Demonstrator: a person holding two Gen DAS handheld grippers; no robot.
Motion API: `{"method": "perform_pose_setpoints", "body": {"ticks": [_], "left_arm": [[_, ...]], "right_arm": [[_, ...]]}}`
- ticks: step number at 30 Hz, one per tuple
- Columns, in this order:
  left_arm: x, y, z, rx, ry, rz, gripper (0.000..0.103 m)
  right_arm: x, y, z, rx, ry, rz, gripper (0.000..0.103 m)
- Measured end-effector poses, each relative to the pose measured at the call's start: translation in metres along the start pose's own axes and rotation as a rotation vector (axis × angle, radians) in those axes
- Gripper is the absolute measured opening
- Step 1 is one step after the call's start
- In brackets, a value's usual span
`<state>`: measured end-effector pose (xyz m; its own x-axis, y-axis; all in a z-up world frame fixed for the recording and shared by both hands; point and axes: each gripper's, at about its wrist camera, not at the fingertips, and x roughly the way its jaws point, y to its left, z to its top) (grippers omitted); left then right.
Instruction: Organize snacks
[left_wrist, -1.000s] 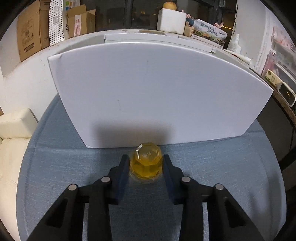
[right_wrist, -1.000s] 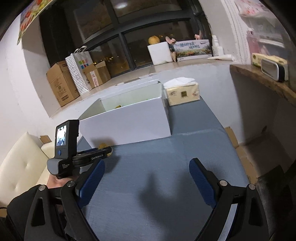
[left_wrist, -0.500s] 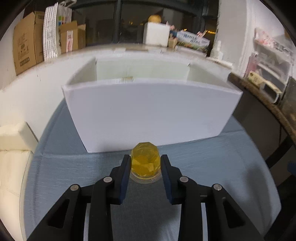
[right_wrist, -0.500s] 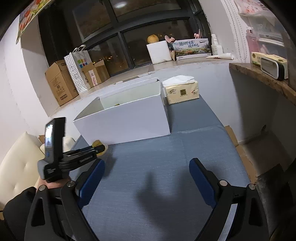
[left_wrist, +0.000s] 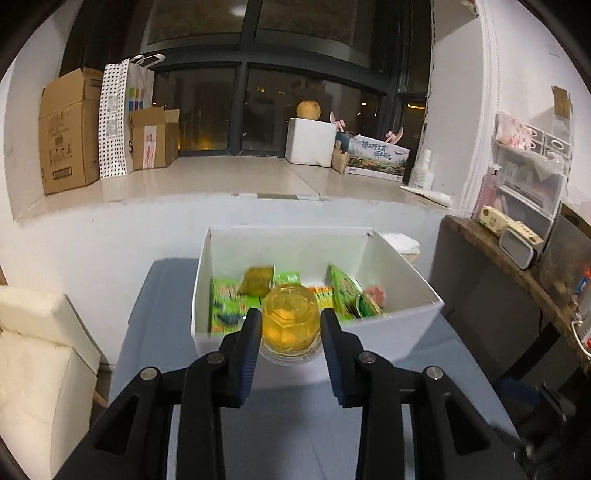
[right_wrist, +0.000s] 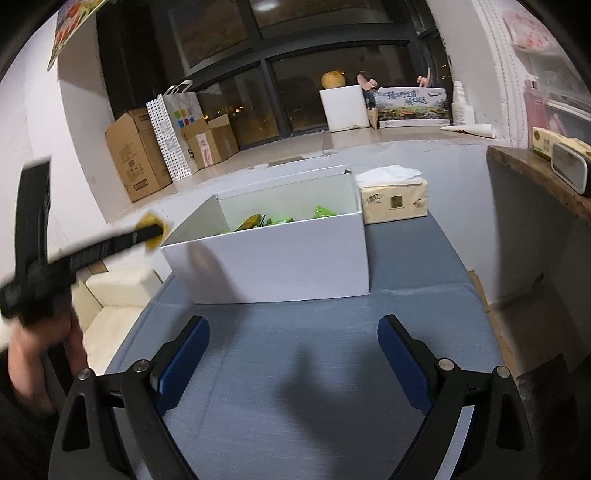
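Note:
My left gripper is shut on a yellow jelly cup and holds it in the air, above the near wall of the open white box. Inside the box lie several green snack packets and a yellow-brown packet. In the right wrist view the left gripper with the jelly cup is blurred, raised left of the white box. My right gripper is open and empty, low over the blue-grey table in front of the box.
A tissue pack stands right of the box against the wall. A cream sofa is left of the table. A wooden shelf with a small device juts out at the right. Cardboard boxes stand on the window ledge.
My left gripper has lifted the jelly cup off the table, from in front of the box's wall to above its rim, so the box's inside now shows. The right gripper has stayed still.

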<state>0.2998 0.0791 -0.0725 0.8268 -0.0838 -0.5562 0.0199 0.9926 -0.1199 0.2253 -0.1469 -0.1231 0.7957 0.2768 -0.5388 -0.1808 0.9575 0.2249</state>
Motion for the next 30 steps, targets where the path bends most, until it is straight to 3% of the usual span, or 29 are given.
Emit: {"method": "perform_pose_setpoints", "body": {"ticks": [7, 9, 11, 22, 26, 30], "left_arm": [[0.064, -0.006, 0.027, 0.000, 0.055, 0.038, 0.040], [0.074, -0.006, 0.027, 0.002, 0.075, 0.069, 0.062], [0.080, -0.006, 0.025, -0.013, 0.084, 0.074, 0.103], [0.058, -0.018, 0.012, 0.026, 0.081, 0.072, 0.103], [0.031, -0.032, -0.007, 0.066, 0.055, 0.160, 0.103], [-0.001, -0.035, -0.029, 0.008, 0.038, 0.108, 0.103]], "right_arm": [[-0.004, -0.005, -0.007, 0.018, 0.004, -0.006, 0.095], [-0.005, -0.010, -0.010, 0.024, 0.012, -0.016, 0.095], [-0.005, -0.015, -0.011, 0.032, 0.016, -0.029, 0.095], [-0.007, -0.020, -0.013, 0.044, 0.016, -0.029, 0.095], [-0.010, -0.016, -0.012, 0.034, 0.008, -0.026, 0.095], [-0.017, -0.006, -0.010, 0.002, 0.005, -0.032, 0.095]]}}
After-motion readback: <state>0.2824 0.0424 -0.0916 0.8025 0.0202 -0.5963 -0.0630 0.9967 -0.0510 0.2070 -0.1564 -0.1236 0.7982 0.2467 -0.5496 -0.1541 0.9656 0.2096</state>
